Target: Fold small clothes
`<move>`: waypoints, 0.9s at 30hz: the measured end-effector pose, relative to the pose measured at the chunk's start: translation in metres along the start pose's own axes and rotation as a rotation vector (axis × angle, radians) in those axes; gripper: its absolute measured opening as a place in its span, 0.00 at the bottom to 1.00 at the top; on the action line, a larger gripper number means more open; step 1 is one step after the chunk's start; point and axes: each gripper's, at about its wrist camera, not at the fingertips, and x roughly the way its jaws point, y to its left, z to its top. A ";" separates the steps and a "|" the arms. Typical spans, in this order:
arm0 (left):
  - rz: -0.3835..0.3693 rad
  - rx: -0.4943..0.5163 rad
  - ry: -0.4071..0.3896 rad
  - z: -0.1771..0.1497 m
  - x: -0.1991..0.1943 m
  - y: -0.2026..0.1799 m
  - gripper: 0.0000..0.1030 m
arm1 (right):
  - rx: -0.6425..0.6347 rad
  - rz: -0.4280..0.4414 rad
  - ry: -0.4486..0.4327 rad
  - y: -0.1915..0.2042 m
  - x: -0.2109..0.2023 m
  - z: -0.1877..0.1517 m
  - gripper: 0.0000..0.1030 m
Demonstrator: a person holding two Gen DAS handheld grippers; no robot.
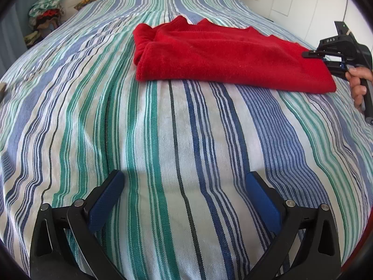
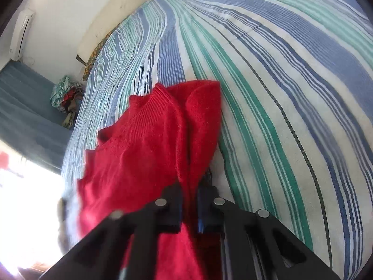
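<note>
Right claw (image 2: 189, 194) clamped on edge of red sweater (image 1: 223, 56). Left claw (image 1: 185, 182) spread wide, hovering over striped bedspread (image 1: 163, 128) near sweater. Sweater lies folded on bed; clothes pile (image 1: 46, 7) beyond bed's far corner.

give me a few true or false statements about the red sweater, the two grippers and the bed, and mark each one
1. The right gripper is shut on the red sweater. True.
2. The left gripper holds the sweater too. False: it is open, over bare bedspread, apart from the sweater.
3. The sweater lies partly folded on the bedspread. True.
4. The bedspread is plain white. False: it is striped blue, green and white.
5. A clothes pile sits beyond the bed's far corner. True.
</note>
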 end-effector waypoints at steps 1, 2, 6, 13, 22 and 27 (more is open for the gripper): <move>0.003 0.001 0.000 0.000 0.000 0.000 1.00 | -0.031 -0.015 -0.011 0.017 -0.009 0.001 0.09; 0.005 0.002 0.000 0.001 0.001 -0.001 1.00 | -0.089 -0.027 -0.021 0.039 -0.017 0.001 0.09; 0.002 0.001 0.003 0.002 0.002 -0.002 1.00 | -0.309 -0.020 -0.011 0.145 -0.020 -0.004 0.09; -0.010 0.002 -0.006 0.000 -0.001 -0.001 1.00 | -0.481 0.020 0.135 0.272 0.078 -0.054 0.09; -0.008 0.004 -0.012 0.000 -0.001 -0.002 1.00 | -0.116 0.425 0.384 0.263 0.130 -0.064 0.81; -0.008 0.005 -0.015 -0.001 -0.002 -0.002 0.99 | -0.184 0.473 0.273 0.255 0.072 -0.040 0.86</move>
